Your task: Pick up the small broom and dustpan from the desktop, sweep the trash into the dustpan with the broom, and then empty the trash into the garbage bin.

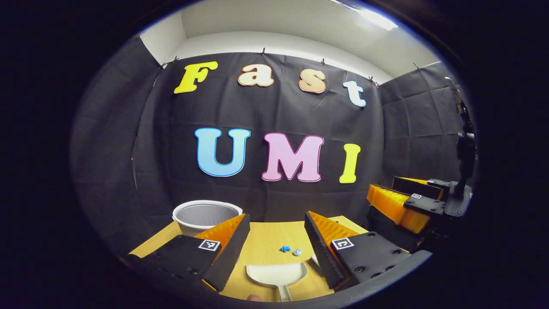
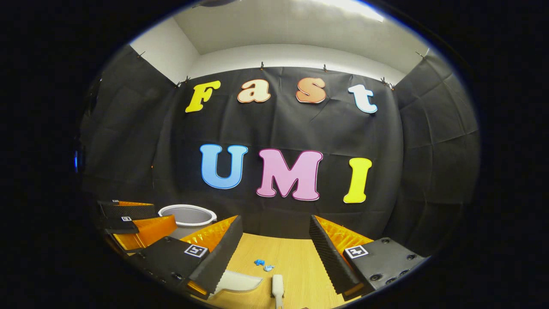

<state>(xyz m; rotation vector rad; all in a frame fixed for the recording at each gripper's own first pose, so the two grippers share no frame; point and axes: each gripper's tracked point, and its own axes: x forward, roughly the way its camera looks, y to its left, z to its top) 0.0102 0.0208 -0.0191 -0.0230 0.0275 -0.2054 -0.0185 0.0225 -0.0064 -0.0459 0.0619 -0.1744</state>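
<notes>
Claws, two, are both hanging released over the wooden desk (image 1: 266,244): left claw (image 1: 276,246), right claw (image 2: 274,253). Two small blue crumpled scraps (image 1: 291,249), one white plastic dustpan (image 1: 276,274) and one white round bin (image 1: 206,214) are lying there; the right gripper view is showing a white broom handle (image 2: 278,285).

broom (image 2: 278,289) — handle cut off, trash (image 1: 291,250) tiny

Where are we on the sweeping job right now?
Nothing looks done yet. The dustpan and broom lie on the desktop, ungripped. Both sets of tongs, left and right, are open above them. The blue trash is unswept; the garbage bin waits at the back left. Grasping, sweeping and emptying remain.
</notes>
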